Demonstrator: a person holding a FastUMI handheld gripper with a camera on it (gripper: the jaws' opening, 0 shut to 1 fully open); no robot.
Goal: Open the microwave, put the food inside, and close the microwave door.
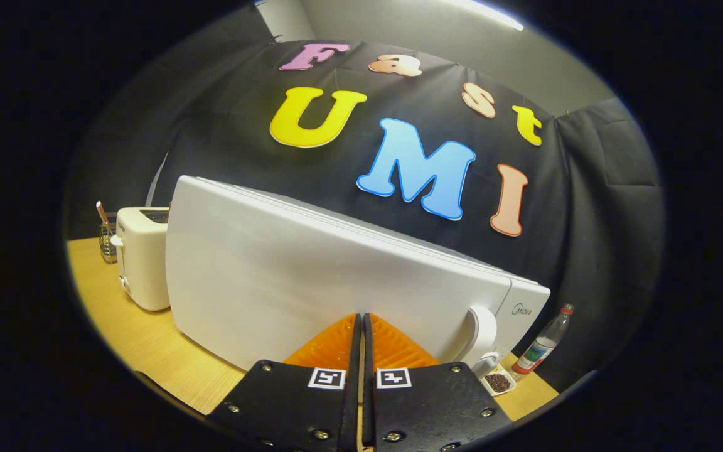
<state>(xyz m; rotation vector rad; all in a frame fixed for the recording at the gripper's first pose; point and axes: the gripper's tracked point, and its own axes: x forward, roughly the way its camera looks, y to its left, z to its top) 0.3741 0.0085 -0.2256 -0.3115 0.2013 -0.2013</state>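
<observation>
A white microwave (pixel 311 276) stands on the wooden table with its door closed; the door's plain front faces me and its handle (pixel 482 333) sits at the right end. My gripper (pixel 361 317) is shut with nothing held, its fingertips right up against the lower part of the door, left of the handle. A small white dish of dark food (pixel 498 381) lies on the table below the handle, to the right of my fingers.
A white toaster (pixel 142 257) stands left of the microwave, with a wire holder (pixel 107 242) behind it. A clear bottle with a red cap (pixel 543 342) stands right of the microwave. Bare wooden table (pixel 142 339) stretches in front on the left.
</observation>
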